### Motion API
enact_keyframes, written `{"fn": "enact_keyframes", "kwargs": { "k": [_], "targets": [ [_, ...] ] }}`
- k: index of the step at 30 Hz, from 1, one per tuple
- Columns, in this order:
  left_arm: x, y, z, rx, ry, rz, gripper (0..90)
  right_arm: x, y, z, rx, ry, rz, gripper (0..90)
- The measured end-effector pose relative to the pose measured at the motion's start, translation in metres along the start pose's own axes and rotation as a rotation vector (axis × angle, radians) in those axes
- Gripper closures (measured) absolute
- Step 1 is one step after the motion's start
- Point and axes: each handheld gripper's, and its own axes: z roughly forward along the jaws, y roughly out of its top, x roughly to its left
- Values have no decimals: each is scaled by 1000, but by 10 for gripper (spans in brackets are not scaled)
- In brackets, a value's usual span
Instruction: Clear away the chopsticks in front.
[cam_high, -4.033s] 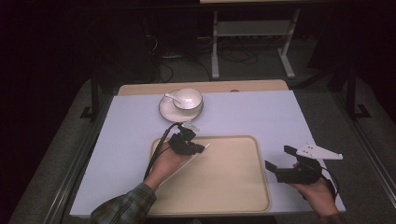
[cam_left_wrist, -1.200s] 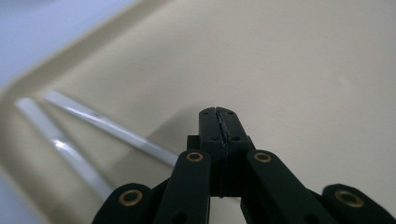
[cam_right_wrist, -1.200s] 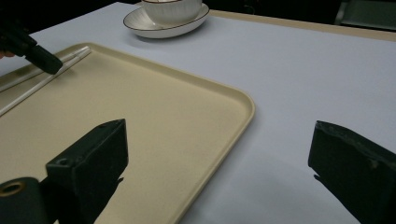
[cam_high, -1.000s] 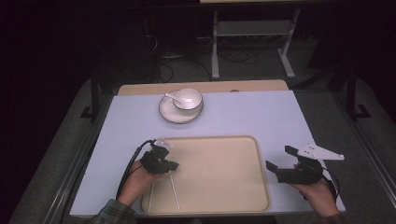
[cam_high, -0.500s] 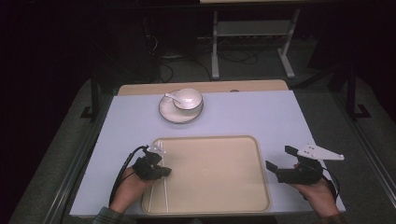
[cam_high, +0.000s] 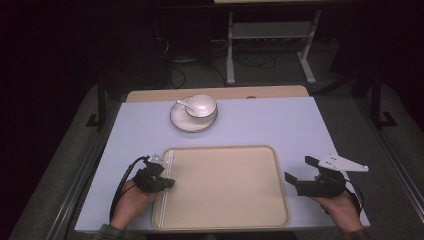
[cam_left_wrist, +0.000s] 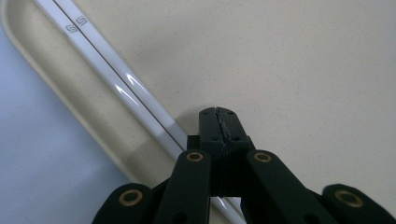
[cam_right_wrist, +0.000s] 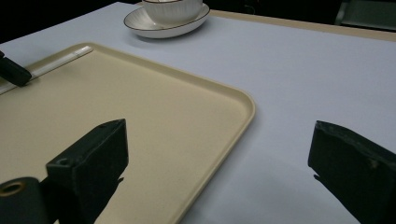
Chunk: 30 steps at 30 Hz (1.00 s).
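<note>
Left gripper (cam_left_wrist: 218, 122), jaws pressed together on nothing, hovered beside the white glossy chopsticks (cam_left_wrist: 116, 84) lying along the beige plastic tray's (cam_high: 225, 220) nine-o'clock rim. Regrasping would need opened jaws squarely straddling both sticks.

High view overlooks whole table; both tool cameras sit low, close, sharing tray (cam_high: 225, 185).

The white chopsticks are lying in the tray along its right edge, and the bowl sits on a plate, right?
Not quite. The chopsticks lie along the tray's left edge, as the high view shows. The bowl does sit on the plate.
</note>
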Motion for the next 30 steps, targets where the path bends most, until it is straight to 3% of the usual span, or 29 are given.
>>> {"fn": "enact_keyframes", "kwargs": {
  "k": [6, 20, 30],
  "targets": [
    [-1, 3, -2, -17, -4, 6, 893, 0, 0, 1, 2, 1, -2, 43],
    [16, 19, -12, -59, -31, -1, 598, 0, -1, 1, 6, -2, -3, 43],
    [36, 32, -15, -129, -55, -20, 430, 0, -1, 2, 9, -3, -1, 44]
  ]
}}
